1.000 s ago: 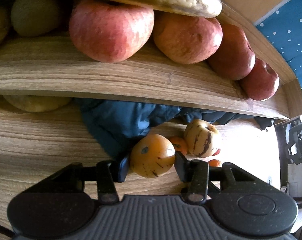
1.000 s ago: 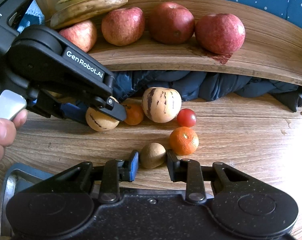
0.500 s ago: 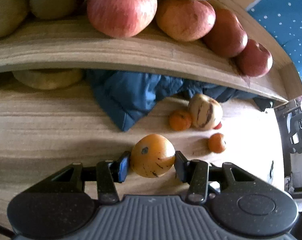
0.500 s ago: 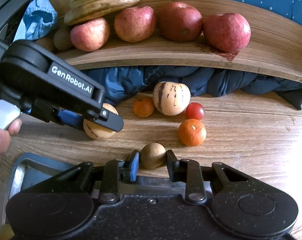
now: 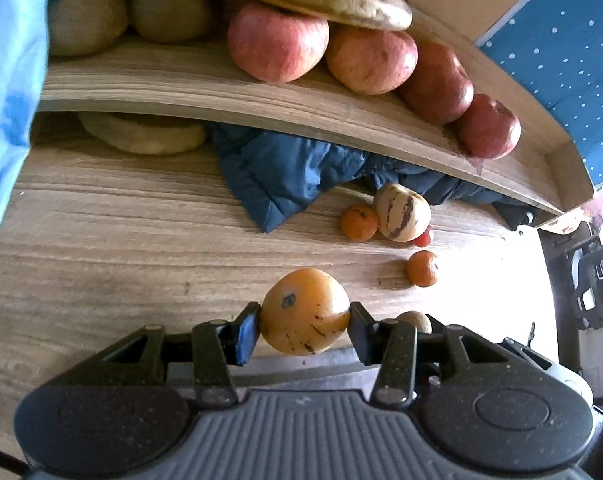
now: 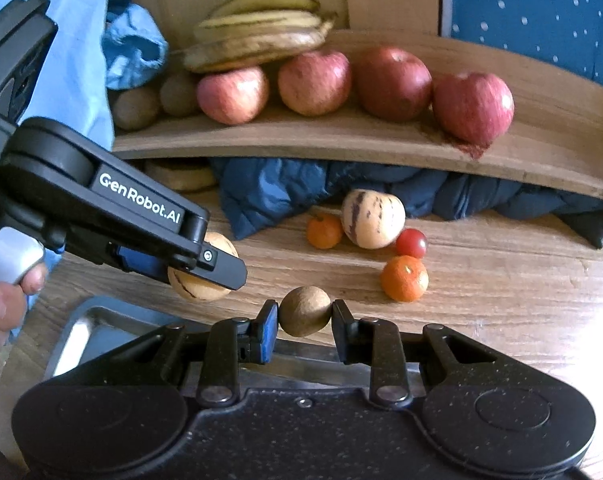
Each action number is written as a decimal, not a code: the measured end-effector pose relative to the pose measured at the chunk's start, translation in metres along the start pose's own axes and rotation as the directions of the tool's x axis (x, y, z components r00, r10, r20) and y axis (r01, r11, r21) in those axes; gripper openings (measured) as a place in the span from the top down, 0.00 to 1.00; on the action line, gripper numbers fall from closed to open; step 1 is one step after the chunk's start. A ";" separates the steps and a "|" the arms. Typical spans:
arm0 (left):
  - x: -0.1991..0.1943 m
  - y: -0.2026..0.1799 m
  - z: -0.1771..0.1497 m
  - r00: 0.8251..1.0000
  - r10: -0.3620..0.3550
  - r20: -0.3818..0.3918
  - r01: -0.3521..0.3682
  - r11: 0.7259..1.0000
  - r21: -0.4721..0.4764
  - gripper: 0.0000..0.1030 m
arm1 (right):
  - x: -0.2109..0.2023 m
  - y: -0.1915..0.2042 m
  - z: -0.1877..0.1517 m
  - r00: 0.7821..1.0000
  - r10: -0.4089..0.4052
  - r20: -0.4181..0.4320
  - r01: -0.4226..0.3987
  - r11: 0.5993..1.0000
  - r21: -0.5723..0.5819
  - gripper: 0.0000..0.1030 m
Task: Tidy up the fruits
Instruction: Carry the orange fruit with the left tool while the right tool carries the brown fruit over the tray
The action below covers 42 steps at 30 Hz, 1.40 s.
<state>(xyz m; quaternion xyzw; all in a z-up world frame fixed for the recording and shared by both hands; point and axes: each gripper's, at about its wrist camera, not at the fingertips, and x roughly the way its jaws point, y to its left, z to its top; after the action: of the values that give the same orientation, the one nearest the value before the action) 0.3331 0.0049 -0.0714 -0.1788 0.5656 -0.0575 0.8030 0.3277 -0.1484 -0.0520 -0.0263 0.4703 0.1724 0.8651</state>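
In the left wrist view, the left gripper (image 5: 304, 330) sits low in the frame, its two fingers clamped on a round orange-yellow fruit (image 5: 304, 311) with a dark spot and a few brown streaks. The same fruit appears at centre left of the right wrist view, mostly hidden behind the black finger of that tool, held above the wooden tabletop (image 5: 121, 240).

The right gripper (image 6: 304, 326) fills the bottom of its own view, and its fingers press both sides of a small brown kiwi (image 6: 304, 311). Just below and left of it lies the rim of a metal tray (image 6: 77, 320) (only a corner shows).

Loose fruit lies on the tabletop at centre right of the right wrist view: a striped pale melon (image 6: 372, 218), a small orange (image 6: 324, 231) touching its left side, a cherry tomato (image 6: 411, 243) at its lower right, and a second orange (image 6: 404, 278) just below the tomato.

Across the upper half runs a curved wooden shelf (image 6: 341, 140) carrying four red apples (image 6: 392, 78), two kiwis at their left, and a bunch of bananas (image 6: 257, 36) resting on the leftmost apples. A dark blue quilted cloth (image 6: 277, 188) is bunched under the shelf.
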 end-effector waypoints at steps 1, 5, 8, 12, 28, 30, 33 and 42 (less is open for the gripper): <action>-0.003 0.001 -0.002 1.000 0.001 0.005 -0.001 1.000 -0.003 0.51 | -0.003 0.001 0.000 1.000 0.005 0.007 -0.005 1.000 -0.005 0.70; -0.013 0.001 -0.011 1.000 0.007 0.030 -0.007 1.000 -0.016 0.51 | -0.014 0.003 -0.004 0.999 0.017 0.027 -0.017 1.000 -0.022 0.70; -0.018 -0.001 -0.019 0.999 0.014 0.045 -0.013 1.000 -0.020 0.51 | -0.023 0.004 -0.008 0.999 0.023 0.035 -0.022 0.999 -0.029 0.70; -0.025 -0.002 -0.032 0.998 0.022 0.062 -0.021 0.999 -0.026 0.51 | -0.036 0.006 -0.014 0.998 0.031 0.051 -0.029 0.999 -0.041 0.70; -0.043 -0.006 -0.094 0.996 0.029 0.086 -0.024 0.999 -0.048 0.51 | -0.082 -0.001 -0.062 0.998 0.044 0.043 -0.043 0.998 -0.043 0.70; -0.045 -0.009 -0.102 0.996 0.031 0.087 -0.026 0.998 -0.053 0.51 | -0.086 -0.003 -0.069 0.998 0.049 0.039 -0.047 0.998 -0.046 0.70; -0.049 -0.016 -0.112 0.995 0.026 0.093 -0.021 0.999 -0.047 0.51 | -0.091 -0.005 -0.078 0.998 0.055 0.031 -0.053 0.997 -0.052 0.70; -0.052 -0.045 -0.132 0.995 -0.001 0.098 -0.001 1.000 0.016 0.51 | -0.106 -0.015 -0.100 0.998 0.051 0.029 -0.049 0.998 -0.048 0.70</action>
<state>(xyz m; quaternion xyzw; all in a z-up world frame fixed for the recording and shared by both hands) 0.1970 -0.0511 -0.0481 -0.1751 0.5252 -0.0532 0.8310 0.1990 -0.2118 -0.0220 -0.0325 0.4534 0.2056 0.8667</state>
